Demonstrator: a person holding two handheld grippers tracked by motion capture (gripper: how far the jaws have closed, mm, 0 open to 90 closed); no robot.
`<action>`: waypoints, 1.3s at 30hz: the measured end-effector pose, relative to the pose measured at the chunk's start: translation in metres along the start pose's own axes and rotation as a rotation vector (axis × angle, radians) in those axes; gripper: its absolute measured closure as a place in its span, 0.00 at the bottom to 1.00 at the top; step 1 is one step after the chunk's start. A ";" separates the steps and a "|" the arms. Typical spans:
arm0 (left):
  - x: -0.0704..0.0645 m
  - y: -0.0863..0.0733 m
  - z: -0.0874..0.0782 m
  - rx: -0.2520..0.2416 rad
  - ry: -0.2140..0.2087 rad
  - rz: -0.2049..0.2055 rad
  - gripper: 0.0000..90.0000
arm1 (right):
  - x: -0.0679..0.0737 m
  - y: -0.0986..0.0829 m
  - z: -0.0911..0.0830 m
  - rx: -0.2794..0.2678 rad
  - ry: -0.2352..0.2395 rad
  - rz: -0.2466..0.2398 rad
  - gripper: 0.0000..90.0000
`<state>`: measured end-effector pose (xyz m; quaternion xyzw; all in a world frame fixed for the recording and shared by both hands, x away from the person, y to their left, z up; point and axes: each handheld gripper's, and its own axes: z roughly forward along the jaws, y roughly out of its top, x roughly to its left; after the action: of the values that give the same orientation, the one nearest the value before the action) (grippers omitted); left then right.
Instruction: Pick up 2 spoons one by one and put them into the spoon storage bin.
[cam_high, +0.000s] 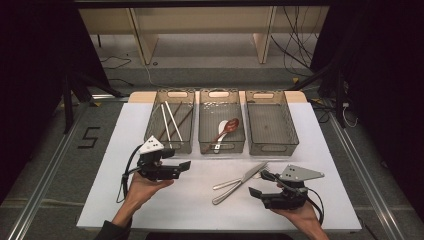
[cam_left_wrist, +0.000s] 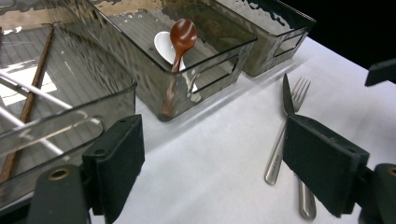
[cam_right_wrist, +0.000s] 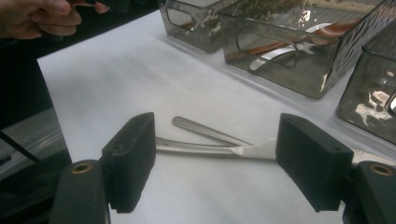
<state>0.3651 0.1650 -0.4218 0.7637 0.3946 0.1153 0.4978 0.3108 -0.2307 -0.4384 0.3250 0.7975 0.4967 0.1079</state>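
Both the left tool (cam_high: 181, 168) and right tool (cam_high: 260, 184) gape wide and empty over open surface (cam_high: 200, 200), flanking the crossed knife (cam_high: 240, 182) and fork (cam_high: 235, 183) lying near the bins' (cam_high: 221, 148) front edge.

Three bins sit in a row at the back of the tabletop (cam_high: 125, 200): chopsticks (cam_high: 169, 121) in the left bin (cam_high: 170, 120), spoons (cam_high: 225, 131) in the middle bin (cam_high: 221, 120). Before them, knife (cam_high: 239, 184) and fork (cam_high: 235, 180) lie crossed, touching.
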 end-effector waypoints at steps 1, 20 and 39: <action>0.000 -0.003 -0.002 -0.003 -0.001 0.000 0.22 | 0.000 0.001 0.001 0.005 -0.001 -0.007 0.33; -0.001 -0.033 -0.028 -0.044 0.037 0.012 0.20 | 0.003 0.026 0.037 0.199 0.034 -0.211 0.33; -0.003 -0.044 -0.038 -0.079 0.026 -0.004 0.18 | 0.013 0.039 0.066 0.403 0.058 -0.448 0.33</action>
<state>0.3199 0.1971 -0.4406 0.7410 0.3980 0.1397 0.5225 0.3496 -0.1636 -0.4346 0.1415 0.9347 0.3012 0.1252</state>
